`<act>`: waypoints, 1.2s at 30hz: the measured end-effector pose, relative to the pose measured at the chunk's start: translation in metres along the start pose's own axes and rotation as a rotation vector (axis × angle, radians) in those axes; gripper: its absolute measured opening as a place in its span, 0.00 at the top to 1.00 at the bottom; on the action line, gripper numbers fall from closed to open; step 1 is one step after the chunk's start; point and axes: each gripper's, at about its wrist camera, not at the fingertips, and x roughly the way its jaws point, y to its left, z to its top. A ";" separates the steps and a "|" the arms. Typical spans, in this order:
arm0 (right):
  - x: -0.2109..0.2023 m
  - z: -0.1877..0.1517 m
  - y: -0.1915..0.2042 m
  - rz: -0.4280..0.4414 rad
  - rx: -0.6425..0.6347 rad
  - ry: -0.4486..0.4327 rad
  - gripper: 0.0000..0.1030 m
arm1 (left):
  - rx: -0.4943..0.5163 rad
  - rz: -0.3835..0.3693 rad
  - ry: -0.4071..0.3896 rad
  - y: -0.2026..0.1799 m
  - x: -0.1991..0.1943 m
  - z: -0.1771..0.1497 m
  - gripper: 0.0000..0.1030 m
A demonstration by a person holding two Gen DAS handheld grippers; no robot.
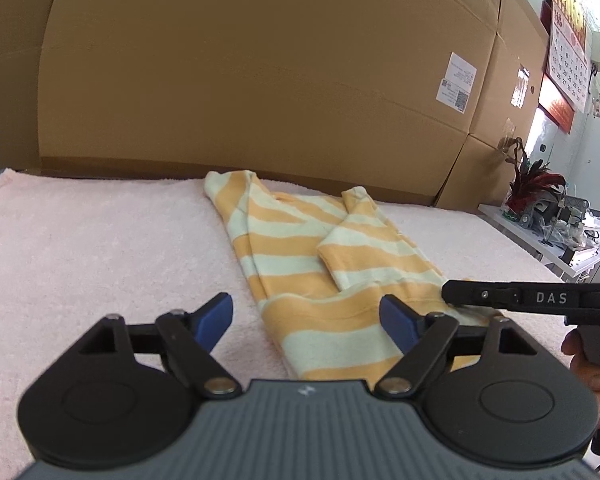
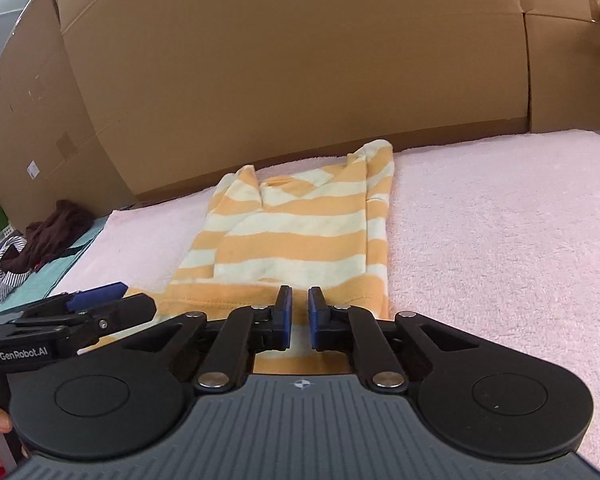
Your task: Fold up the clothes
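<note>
A yellow-and-cream striped shirt (image 1: pixel 300 240) (image 2: pixel 300 236) lies on a pink towel (image 1: pixel 100 248) (image 2: pixel 500 220), both sleeves folded in over the body and the hem nearest me. My left gripper (image 1: pixel 308 314) is open wide, its blue pads standing either side of the hem's left part, just above the cloth. In the right wrist view the left gripper (image 2: pixel 134 298) comes in from the left at the hem's corner. My right gripper (image 2: pixel 299 308) (image 1: pixel 448 294) sits on the hem's right part, jaws almost together with hem fabric in the narrow slit.
Large cardboard boxes (image 1: pixel 240 80) wall off the far edge of the towel. A pile of dark and striped clothes (image 2: pixel 40 236) lies off the towel's left end. A cluttered white side table (image 1: pixel 560 220) stands to the right. A person's hand (image 1: pixel 588 364) holds the right gripper's handle.
</note>
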 end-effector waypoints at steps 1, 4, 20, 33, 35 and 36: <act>-0.003 -0.003 -0.002 0.013 -0.001 -0.022 0.84 | -0.006 0.001 0.004 0.001 0.001 0.000 0.18; -0.011 -0.008 -0.011 0.036 0.028 -0.080 0.78 | -0.009 -0.006 0.008 0.001 0.002 0.000 0.18; -0.009 -0.007 -0.013 0.016 0.049 -0.096 0.66 | 0.004 -0.084 0.017 0.001 0.002 -0.001 0.25; -0.009 -0.007 -0.014 0.034 0.064 -0.096 0.63 | -0.086 -0.097 0.078 0.014 0.014 0.000 0.47; -0.008 -0.006 -0.012 0.027 0.050 -0.095 0.63 | -0.105 -0.117 0.082 0.017 0.014 0.000 0.34; -0.008 -0.006 -0.011 0.022 0.046 -0.095 0.63 | -0.109 -0.105 0.082 0.017 0.013 0.001 0.34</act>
